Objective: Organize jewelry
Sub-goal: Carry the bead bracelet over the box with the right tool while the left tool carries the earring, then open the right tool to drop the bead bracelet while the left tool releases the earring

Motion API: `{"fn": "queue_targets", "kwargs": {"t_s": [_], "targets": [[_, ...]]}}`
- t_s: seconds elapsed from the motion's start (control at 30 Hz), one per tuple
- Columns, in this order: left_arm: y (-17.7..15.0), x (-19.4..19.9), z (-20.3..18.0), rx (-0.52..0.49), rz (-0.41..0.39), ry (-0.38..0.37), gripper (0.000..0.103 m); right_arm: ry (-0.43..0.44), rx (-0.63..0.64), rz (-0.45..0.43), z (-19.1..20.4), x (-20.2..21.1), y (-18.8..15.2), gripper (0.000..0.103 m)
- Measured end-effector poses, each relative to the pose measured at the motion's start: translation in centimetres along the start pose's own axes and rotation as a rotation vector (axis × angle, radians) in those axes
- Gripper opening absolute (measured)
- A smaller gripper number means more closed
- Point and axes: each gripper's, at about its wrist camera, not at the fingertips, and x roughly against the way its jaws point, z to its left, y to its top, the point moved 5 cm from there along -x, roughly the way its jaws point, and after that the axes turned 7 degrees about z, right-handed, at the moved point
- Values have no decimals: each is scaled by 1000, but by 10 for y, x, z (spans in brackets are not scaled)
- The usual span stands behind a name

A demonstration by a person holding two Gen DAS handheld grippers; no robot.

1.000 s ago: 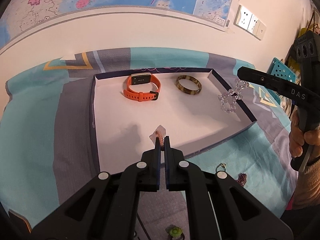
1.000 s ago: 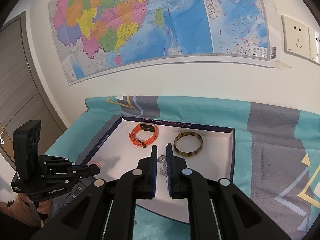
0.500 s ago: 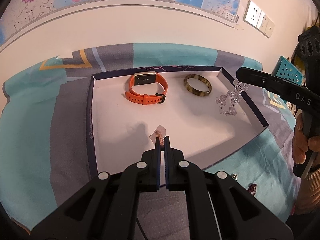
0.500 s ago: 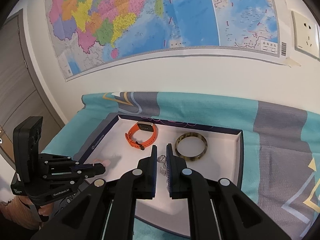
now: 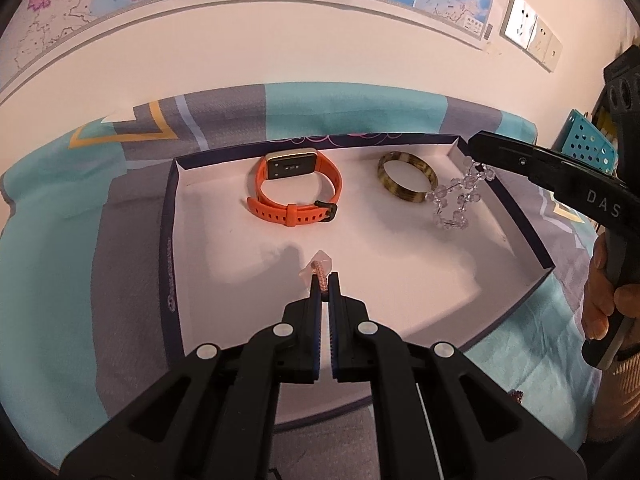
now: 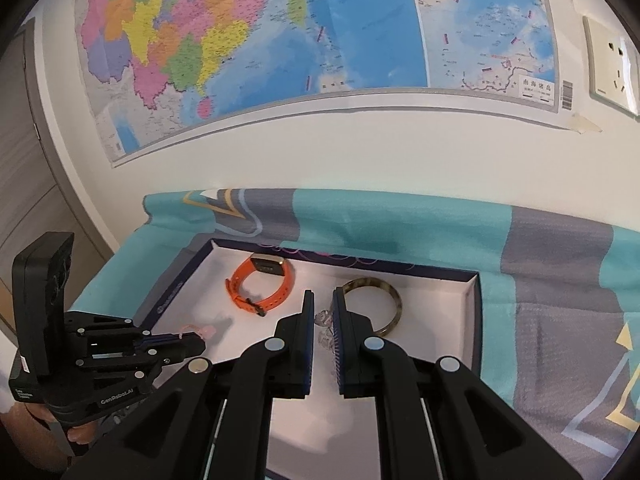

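Observation:
A shallow white tray (image 5: 208, 216) with a dark blue rim lies on a patterned cloth. In it lie an orange watch (image 5: 298, 190) and a tortoiseshell bangle (image 5: 406, 176). My left gripper (image 5: 325, 280) is shut on a small pink beaded piece (image 5: 320, 272) above the tray's front middle. My right gripper (image 6: 323, 304) is shut on a clear crystal bead bracelet (image 5: 456, 200), which hangs over the tray's right side beside the bangle (image 6: 390, 300). The watch (image 6: 260, 284) and the left gripper (image 6: 192, 338) also show in the right wrist view.
The cloth (image 5: 48, 240) covers the table up to a white wall with a map (image 6: 280, 40). A turquoise perforated basket (image 5: 588, 144) stands at the far right. A small dark beaded item (image 5: 516, 394) lies on the cloth in front of the tray.
Both grippers have moved forward over the tray. The crystal bracelet has shifted from over the right rim to inside the tray, nearer the bangle.

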Motion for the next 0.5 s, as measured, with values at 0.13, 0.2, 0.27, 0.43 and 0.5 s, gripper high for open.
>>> {"fn": "queue_targets", "kwargs": {"t_s": [0.13,0.2,0.27,0.43,0.5], "targets": [[6,-4,1,-1,6,11,4,-10,16,2,2,-3,-1,7],[8,-9,1,0,16,11,4,-5,25,16,4,-8,-2,7],[10,-15,1,2,32,18,4,8,26,32,6,-14,-4,8],[13,-24,2,9,48,23,4,27,22,69,8,-26,-9,8],[14,-25,2,12,49,25,4,34,12,83,7,-31,-11,8]]}}
